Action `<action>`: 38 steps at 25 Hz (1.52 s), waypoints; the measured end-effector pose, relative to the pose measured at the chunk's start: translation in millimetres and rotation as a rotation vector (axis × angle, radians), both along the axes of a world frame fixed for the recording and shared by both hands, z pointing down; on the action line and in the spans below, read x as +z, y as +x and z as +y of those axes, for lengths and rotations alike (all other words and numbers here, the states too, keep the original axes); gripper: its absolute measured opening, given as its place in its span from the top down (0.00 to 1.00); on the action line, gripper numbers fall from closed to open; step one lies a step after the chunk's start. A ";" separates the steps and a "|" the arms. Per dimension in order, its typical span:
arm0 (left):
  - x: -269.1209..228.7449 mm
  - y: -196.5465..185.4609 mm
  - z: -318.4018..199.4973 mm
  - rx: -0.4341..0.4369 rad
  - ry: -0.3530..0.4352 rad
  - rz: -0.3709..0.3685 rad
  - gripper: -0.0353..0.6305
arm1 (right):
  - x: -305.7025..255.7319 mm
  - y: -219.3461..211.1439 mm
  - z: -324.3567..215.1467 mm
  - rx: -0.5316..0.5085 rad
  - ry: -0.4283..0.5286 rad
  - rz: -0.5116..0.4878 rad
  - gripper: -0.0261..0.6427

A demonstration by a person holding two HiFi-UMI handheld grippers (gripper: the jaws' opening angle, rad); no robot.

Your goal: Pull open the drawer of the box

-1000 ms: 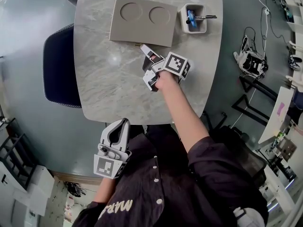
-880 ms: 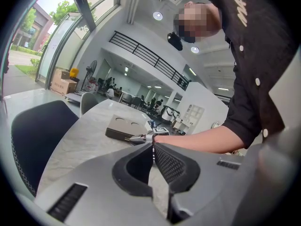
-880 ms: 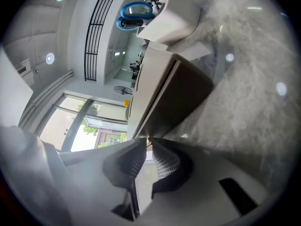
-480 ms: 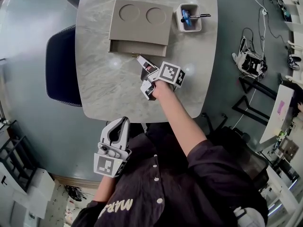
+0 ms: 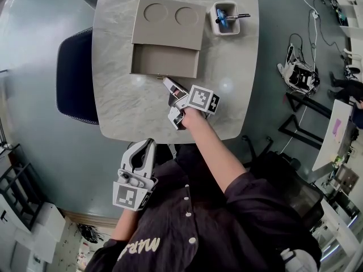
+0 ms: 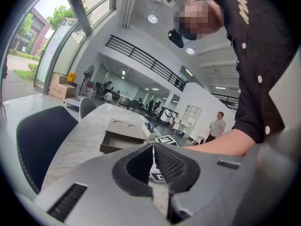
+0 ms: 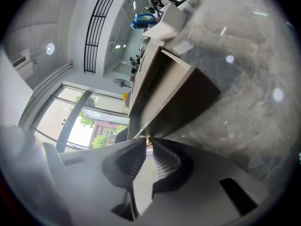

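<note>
Right gripper [image 5: 166, 81], frame centre, clamped on small knob [image 7: 147, 139] of drawer [image 5: 164, 61]. Drawer stands out from box [image 5: 169, 24], upper centre. Left gripper [image 5: 149, 144], lower left, jaws together, empty.

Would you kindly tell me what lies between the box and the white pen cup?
Nothing; the head view shows only bare tabletop between the box and the cup.
</note>
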State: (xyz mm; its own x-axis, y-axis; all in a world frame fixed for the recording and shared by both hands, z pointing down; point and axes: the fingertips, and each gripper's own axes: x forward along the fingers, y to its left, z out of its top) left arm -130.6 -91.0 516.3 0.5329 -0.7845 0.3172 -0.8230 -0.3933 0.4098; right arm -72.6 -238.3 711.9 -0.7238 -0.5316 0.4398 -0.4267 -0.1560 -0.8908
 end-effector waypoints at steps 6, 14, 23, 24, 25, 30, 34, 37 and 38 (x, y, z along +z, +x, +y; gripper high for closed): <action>-0.4 -1.5 7.7 0.000 0.002 -0.003 0.92 | 1.0 -3.7 21.2 -0.007 -0.016 0.002 0.91; -0.4 -1.8 12.5 0.003 0.002 0.000 0.92 | -0.3 -6.7 41.4 -0.005 -0.024 -0.004 0.91; 5.0 -1.4 10.1 0.006 -0.010 0.000 0.92 | 3.9 -7.9 55.9 -0.021 -0.032 0.003 0.91; 4.6 -1.0 9.6 0.007 -0.008 0.000 0.92 | 4.1 -8.1 57.5 -0.024 -0.033 0.003 0.91; 4.3 -0.8 9.1 0.007 -0.007 0.000 0.92 | 4.3 -8.3 58.9 -0.024 -0.036 0.002 0.91; 3.1 -0.6 8.4 0.001 -0.005 0.009 0.92 | 5.5 -8.4 66.1 -0.024 -0.045 0.000 0.91; 4.4 -1.3 9.4 0.005 -0.010 0.000 0.92 | 7.6 -8.6 67.0 -0.025 -0.052 0.003 0.91; 5.8 -2.0 9.1 0.003 -0.009 0.006 0.92 | 11.4 -8.9 65.8 -0.029 -0.065 0.008 0.91; 6.0 -2.7 9.1 0.003 -0.008 0.006 0.92 | 12.1 -10.1 65.3 -0.033 -0.067 0.009 0.91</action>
